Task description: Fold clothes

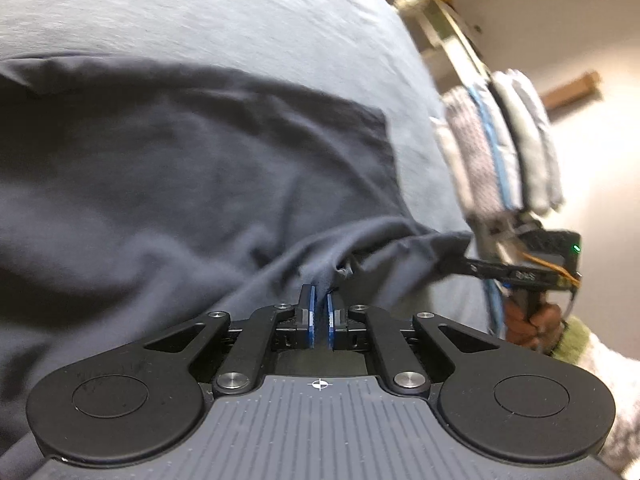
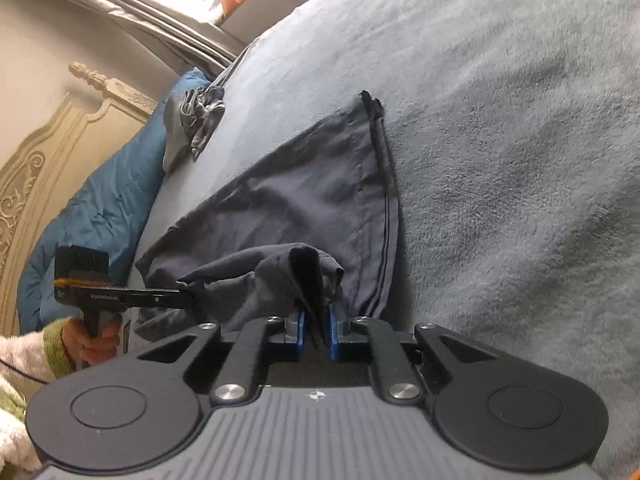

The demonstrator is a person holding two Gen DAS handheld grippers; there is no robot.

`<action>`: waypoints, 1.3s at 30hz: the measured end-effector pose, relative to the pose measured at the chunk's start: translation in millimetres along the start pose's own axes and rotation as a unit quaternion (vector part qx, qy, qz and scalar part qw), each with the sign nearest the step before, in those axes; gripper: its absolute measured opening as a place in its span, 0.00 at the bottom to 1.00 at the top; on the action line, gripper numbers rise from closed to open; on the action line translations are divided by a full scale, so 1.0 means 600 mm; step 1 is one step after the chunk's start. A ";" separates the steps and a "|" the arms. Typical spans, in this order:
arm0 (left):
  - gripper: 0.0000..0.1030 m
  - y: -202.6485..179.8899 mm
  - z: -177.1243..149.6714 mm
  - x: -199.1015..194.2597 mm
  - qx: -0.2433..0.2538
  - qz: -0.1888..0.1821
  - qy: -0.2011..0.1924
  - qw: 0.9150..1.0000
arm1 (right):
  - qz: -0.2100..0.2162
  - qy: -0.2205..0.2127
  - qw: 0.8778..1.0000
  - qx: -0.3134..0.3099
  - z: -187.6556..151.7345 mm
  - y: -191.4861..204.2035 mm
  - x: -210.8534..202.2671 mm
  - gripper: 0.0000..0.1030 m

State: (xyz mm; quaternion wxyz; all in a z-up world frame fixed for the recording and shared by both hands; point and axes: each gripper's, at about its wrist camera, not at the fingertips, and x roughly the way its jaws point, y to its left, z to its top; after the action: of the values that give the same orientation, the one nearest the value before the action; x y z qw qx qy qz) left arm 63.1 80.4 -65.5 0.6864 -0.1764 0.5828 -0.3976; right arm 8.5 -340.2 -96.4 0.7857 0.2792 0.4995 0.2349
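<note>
The dark navy garment [image 2: 304, 196] lies spread on the grey-blue bed blanket [image 2: 500, 160], with its near edge lifted between the two tools. The left hand-held gripper [image 1: 319, 320] has its blue pads nearly together, pinching a bunched fold of the cloth. The right hand-held gripper [image 2: 316, 330] is likewise narrowed on a drooping corner of the same garment. In the right wrist view the left tool's tip meets the fabric off to the side, so both grips seem to share one edge, though blur makes the exact seam hard to tell.

The main risk is a thin pinch slipping: if the two hands pull apart unevenly, one corner could slide free and the fold would land skewed. Dragging the cloth could also ruck the blanket. A stack of folded laundry [image 1: 504, 152] sits beyond.
</note>
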 end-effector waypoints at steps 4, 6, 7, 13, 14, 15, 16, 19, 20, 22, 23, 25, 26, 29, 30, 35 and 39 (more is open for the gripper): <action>0.04 0.001 0.001 0.018 0.002 0.005 0.033 0.999 | -0.005 0.016 1.000 0.005 -0.016 -0.005 -0.006 0.11; 0.03 0.005 0.006 0.023 -0.011 -0.002 0.033 0.999 | -0.007 0.022 1.000 0.008 -0.020 -0.009 -0.008 0.10; 0.03 0.007 0.009 0.024 -0.018 -0.007 0.031 0.999 | -0.007 0.022 1.000 0.007 -0.022 -0.008 -0.009 0.10; 0.03 0.029 0.019 0.027 -0.065 -0.004 0.021 0.998 | -0.023 0.024 0.998 0.048 -0.016 -0.032 -0.007 0.13; 0.03 0.035 0.019 0.027 -0.076 0.000 0.020 0.997 | -0.026 0.016 0.998 0.058 -0.015 -0.038 -0.011 0.15; 0.03 0.042 0.020 0.028 -0.086 0.003 0.019 0.996 | -0.035 0.000 0.997 0.067 -0.015 -0.041 -0.020 0.18; 0.03 0.049 0.021 0.029 -0.097 0.007 0.017 0.995 | -0.045 -0.022 0.996 0.076 -0.016 -0.043 -0.033 0.18; 0.03 0.063 0.020 0.032 -0.120 0.013 0.014 0.993 | -0.073 -0.085 0.989 0.100 -0.021 -0.044 -0.070 0.19; 0.03 0.066 0.019 0.033 -0.126 0.014 0.013 0.992 | -0.074 -0.097 0.988 0.097 -0.023 -0.035 -0.081 0.19; 0.03 0.072 0.018 0.034 -0.138 0.015 0.011 0.990 | -0.071 -0.108 0.989 0.072 -0.028 -0.006 -0.091 0.19; 0.03 0.074 0.017 0.035 -0.141 0.016 0.012 0.990 | -0.061 -0.103 0.991 0.054 -0.030 0.012 -0.087 0.19; 0.03 0.074 0.014 0.036 -0.142 0.019 0.013 0.990 | -0.039 -0.089 0.995 0.019 -0.034 0.048 -0.073 0.19; 0.03 0.073 0.014 0.036 -0.141 0.021 0.014 0.990 | -0.030 -0.074 0.997 0.000 -0.033 0.065 -0.055 0.19; 0.03 0.066 0.014 0.034 -0.131 0.032 0.014 0.991 | -0.029 -0.031 0.998 -0.050 -0.026 0.099 0.013 0.19; 0.03 0.063 0.014 0.033 -0.124 0.038 0.013 0.991 | -0.036 -0.026 0.998 -0.053 -0.022 0.099 0.036 0.19; 0.05 0.052 0.010 0.029 -0.096 0.060 0.009 0.994 | -0.104 -0.050 0.993 0.008 -0.021 0.044 0.090 0.14; 0.05 0.053 0.005 0.025 -0.093 0.064 0.000 0.994 | -0.110 -0.077 0.990 0.036 -0.031 0.059 0.064 0.17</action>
State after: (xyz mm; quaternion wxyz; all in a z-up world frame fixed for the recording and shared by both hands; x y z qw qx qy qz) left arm 76.5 88.5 -96.9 0.6907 -0.2016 0.6277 -0.2970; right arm 3.0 -285.5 -104.1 0.8324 0.2682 0.4730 0.1069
